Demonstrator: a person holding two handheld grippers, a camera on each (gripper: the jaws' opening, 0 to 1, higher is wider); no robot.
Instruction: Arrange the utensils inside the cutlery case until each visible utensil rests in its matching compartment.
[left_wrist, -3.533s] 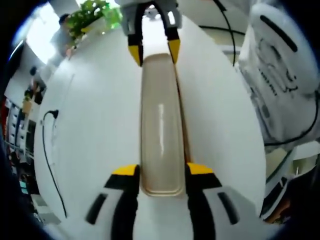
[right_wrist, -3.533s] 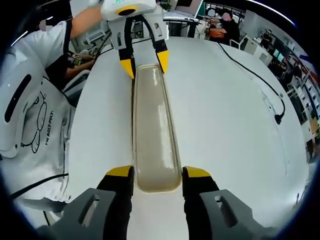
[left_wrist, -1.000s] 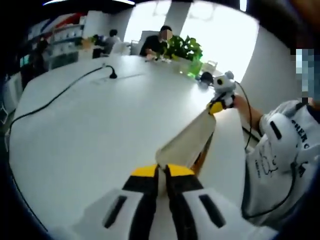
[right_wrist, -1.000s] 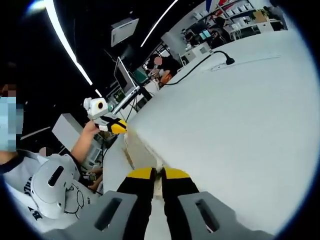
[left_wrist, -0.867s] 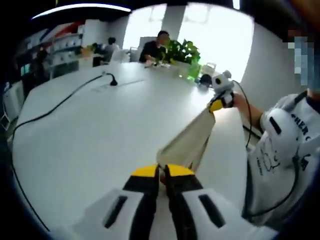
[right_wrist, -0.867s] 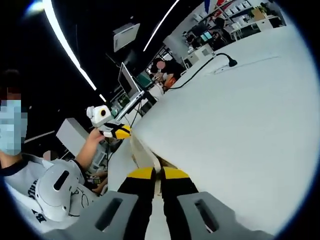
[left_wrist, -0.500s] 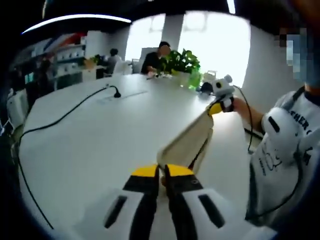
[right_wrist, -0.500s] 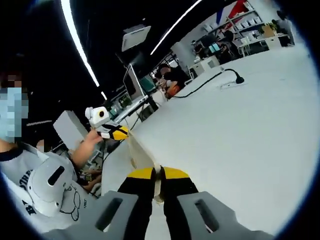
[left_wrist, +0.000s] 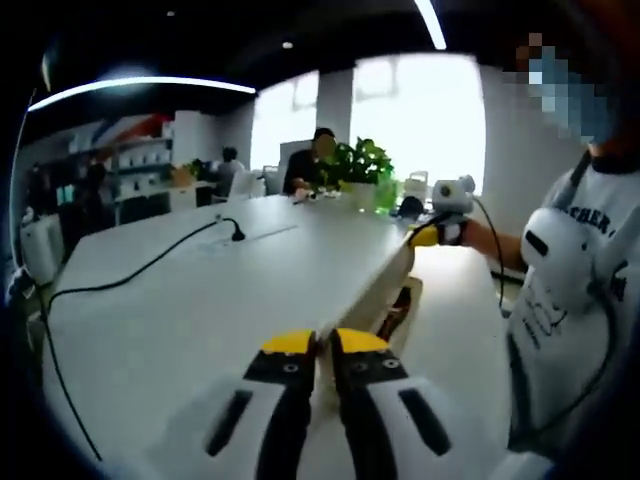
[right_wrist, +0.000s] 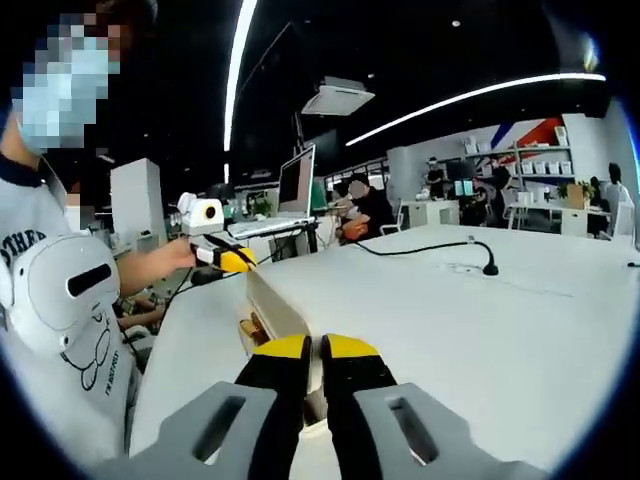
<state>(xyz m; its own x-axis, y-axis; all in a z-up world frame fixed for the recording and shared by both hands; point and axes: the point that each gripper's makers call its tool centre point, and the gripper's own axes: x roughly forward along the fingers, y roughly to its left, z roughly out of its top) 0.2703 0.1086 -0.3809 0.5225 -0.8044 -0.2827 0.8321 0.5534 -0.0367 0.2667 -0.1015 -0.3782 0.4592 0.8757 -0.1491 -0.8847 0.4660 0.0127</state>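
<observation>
A long beige case lid (left_wrist: 375, 290) is held up on edge above the white table (left_wrist: 190, 300). My left gripper (left_wrist: 325, 346) is shut on its near end. At the far end my right gripper (left_wrist: 432, 235) grips it, held by a hand. From the right gripper view the same lid (right_wrist: 272, 305) runs away from my right gripper (right_wrist: 317, 348), which is shut on it, to my left gripper (right_wrist: 228, 260). Under the lid the case base (left_wrist: 408, 292) shows, with something brownish (left_wrist: 399, 305) inside, also the brownish piece (right_wrist: 250, 330). The utensils are mostly hidden.
A black cable with a plug (left_wrist: 236, 235) lies across the table, as does the cable end (right_wrist: 488, 268). The person in a white shirt (left_wrist: 560, 300) stands close at the table's side. A green plant (left_wrist: 360, 165), seated people and a laptop (right_wrist: 297, 185) are at the far ends.
Both grippers stood open astride the lid's ends 3.5 s ago; they have since shut on it. The lid has come up from flat and is now tilted on edge, higher than half a second ago.
</observation>
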